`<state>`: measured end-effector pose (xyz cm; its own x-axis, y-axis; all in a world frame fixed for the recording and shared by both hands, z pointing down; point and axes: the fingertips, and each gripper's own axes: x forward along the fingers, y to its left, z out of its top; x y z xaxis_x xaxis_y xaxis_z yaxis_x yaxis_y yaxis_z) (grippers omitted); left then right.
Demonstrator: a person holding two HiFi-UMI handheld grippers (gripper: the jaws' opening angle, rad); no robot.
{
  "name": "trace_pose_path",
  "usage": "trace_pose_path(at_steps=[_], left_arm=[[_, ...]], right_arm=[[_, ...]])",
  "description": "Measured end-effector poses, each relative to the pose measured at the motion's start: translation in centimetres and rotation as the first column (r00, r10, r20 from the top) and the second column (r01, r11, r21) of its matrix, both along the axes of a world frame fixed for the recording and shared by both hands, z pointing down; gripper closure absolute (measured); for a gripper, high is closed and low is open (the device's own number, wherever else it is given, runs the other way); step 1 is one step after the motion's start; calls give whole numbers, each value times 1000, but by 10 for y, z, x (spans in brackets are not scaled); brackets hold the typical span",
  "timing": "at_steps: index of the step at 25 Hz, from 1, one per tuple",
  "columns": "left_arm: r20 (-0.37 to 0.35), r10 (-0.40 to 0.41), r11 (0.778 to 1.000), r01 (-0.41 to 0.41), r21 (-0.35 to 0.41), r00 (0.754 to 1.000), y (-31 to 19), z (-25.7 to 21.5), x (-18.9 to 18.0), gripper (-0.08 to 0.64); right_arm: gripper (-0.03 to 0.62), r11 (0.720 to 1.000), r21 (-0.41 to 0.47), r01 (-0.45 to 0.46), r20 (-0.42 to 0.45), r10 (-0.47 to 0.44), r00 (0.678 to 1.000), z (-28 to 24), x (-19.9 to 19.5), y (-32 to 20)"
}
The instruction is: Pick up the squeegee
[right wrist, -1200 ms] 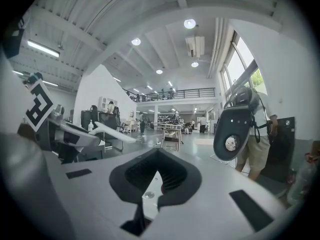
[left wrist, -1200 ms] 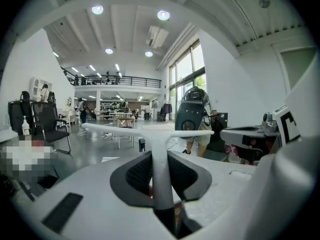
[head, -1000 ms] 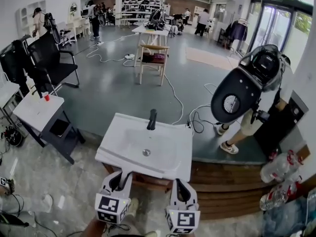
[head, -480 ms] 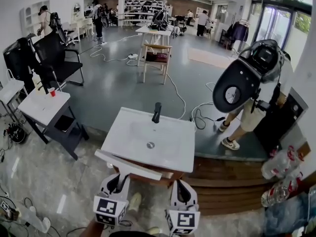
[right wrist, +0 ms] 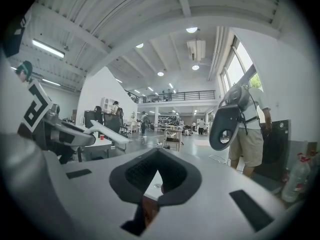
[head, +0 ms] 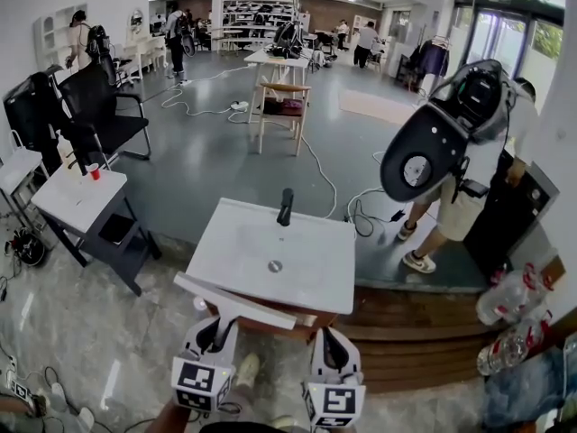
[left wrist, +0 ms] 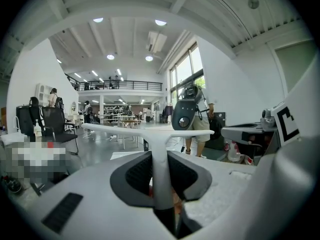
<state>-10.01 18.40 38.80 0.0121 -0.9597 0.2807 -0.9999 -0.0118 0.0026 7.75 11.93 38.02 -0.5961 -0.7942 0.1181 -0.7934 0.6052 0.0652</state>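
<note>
Two grippers — left gripper (head: pixel 219 321), right gripper (head: pixel 328 336) — one squeegee (head: pixel 236 301), one sink (head: pixel 236 242).

White squeegee (head: pixel 236 301), white sink (head: pixel 236 246), black faucet (head: pixel 286 207)

White washbasin (head: pixel 234 251) — black tap (head: pixel 286 207) upright at its far edge, drain (head: pixel 275 265) at the middle. Left, a red cup (head: pixel 94 171) stands on a small white worktop (head: pixel 63 204), near its far edge.

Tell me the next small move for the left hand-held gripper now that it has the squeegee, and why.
Probably ease the left hand-held gripper forward, jaws clamped, to carry the squeegee over the sink. The handle sits gripped between its jaws and the blade hangs in the air by the sink's near edge, so the pickup looks done. The right hand-held gripper is empty.
</note>
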Motion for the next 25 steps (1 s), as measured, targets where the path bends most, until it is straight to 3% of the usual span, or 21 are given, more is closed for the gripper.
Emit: trace_pose_path(at_steps=[12, 17, 25], left_arm=[[3, -2, 1000, 2, -9, 1000, -6, 3, -4, 494], [3, 0, 1000, 0, -11, 1000, -8, 2, -7, 494], [1, 1, 1000, -1, 0, 1000, -15, 0, -1, 494]], right_arm=[[595, 999, -49, -11, -46, 9, 999, 6, -1, -4], [595, 1000, -5, 2, 3, -2, 1000, -1, -8, -9], [595, 1000, -19, -7, -15, 6, 1000, 5, -2, -15]])
